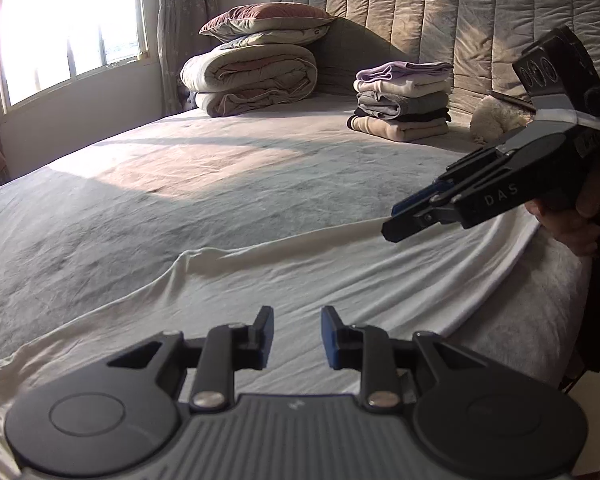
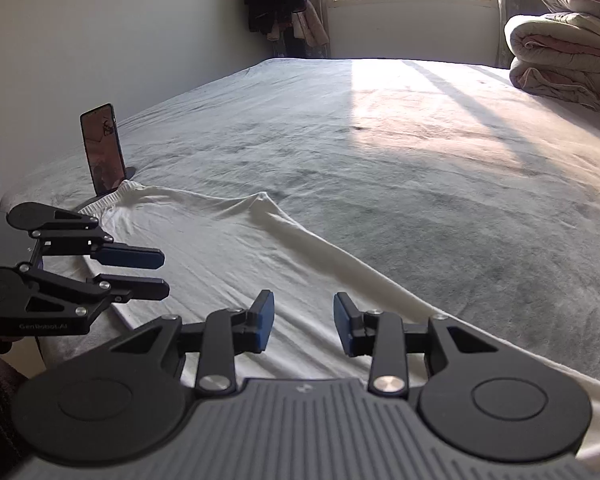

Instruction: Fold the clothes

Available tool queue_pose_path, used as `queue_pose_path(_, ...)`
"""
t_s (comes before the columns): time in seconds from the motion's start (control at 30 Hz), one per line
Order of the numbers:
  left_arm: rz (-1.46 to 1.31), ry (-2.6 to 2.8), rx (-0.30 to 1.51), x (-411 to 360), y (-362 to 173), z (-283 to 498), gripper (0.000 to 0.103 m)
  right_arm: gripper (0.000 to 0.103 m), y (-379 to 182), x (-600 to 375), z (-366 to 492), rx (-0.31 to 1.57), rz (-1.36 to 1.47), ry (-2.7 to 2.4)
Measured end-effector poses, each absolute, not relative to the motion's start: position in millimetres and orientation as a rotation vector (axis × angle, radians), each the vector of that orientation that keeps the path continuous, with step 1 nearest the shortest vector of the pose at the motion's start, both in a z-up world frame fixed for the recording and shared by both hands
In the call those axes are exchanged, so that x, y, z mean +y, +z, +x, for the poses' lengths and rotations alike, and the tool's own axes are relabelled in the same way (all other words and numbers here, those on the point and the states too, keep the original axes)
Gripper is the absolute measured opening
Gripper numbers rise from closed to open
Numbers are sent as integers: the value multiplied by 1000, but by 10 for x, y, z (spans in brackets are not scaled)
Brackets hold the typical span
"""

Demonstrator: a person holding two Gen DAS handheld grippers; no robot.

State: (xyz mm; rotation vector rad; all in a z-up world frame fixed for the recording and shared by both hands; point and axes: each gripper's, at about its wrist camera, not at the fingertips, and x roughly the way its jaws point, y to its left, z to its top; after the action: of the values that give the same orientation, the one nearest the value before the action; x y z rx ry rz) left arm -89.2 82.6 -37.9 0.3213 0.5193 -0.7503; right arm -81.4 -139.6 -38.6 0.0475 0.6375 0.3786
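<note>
Left gripper (image 1: 296, 338) nearest, jaws partly apart, nothing between them, above the white garment (image 1: 300, 272). Right gripper (image 2: 303, 326) jaws also partly apart, empty, over the same garment (image 2: 228, 240). Garment lies flat along the near edge of the bed (image 1: 180, 184). Phone (image 2: 102, 148) stands upright just past the garment's ribbed end. Farther back, folded stack (image 1: 402, 100), rolled quilt (image 1: 248, 80), headboard (image 1: 460, 20).

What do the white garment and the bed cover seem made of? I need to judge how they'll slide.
White garment: thin matte knit, probably cotton; fine soft wrinkles, ribbed hem. Bed cover: grey plush or fleece, apparently; brushed streaks of light and dark in its nap.
</note>
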Motion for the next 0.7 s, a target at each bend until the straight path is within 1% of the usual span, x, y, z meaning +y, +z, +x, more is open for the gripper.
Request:
queue_pose_path(0.2,358,-837,578,563,-582,-873,26,38,-445,-1741,-579,648,81,348)
queue_pose_path(0.43,342,-863,589,659,-603,-939,26,38,-395,-2155,-411,627,174,279)
queue_pose_path(0.7,304,-831,569,598,-599,-758,26,38,-560,-2019,-302,688,185,386)
